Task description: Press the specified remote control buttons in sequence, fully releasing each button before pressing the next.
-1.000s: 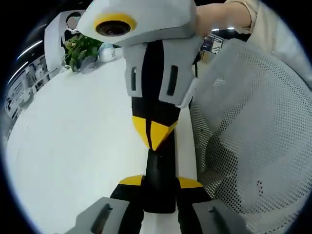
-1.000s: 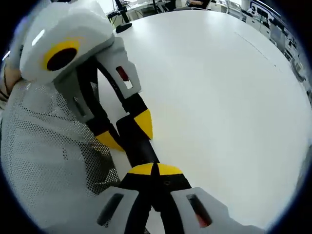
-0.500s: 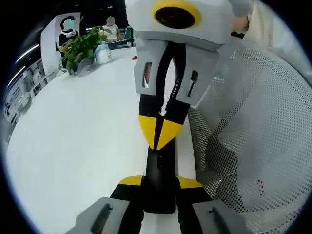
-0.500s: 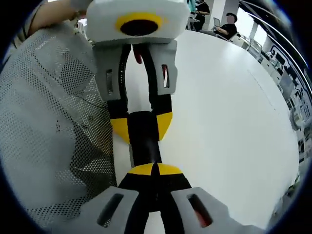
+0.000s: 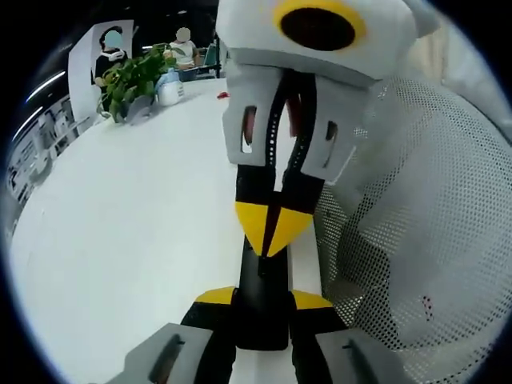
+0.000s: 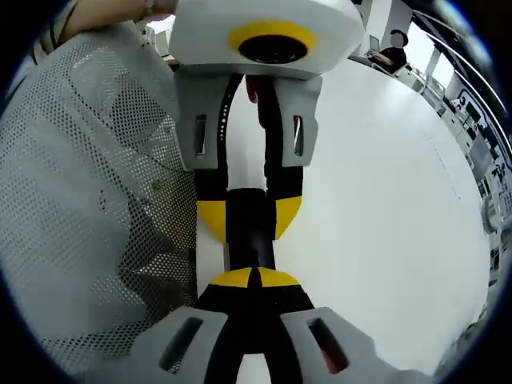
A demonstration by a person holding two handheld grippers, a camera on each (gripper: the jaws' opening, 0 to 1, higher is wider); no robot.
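White table (image 5: 120, 240) edge: the left gripper (image 5: 262, 308) holds the black remote (image 5: 262, 296), the right gripper (image 6: 254, 278), jaws shut, presses its tip on it (more buttons likely remain).

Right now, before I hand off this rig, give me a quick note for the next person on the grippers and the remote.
Left gripper: shut on the remote, holding it by its sides above the white table, next to a grey mesh.
Right gripper: shut, its tips meeting the remote's face from the far end, as if on a button.
Done: cannot tell which buttons have been pressed; none are readable here.
Left: lift the right tips fully off before the next press, then go on with the sequence, keeping the remote in sight.
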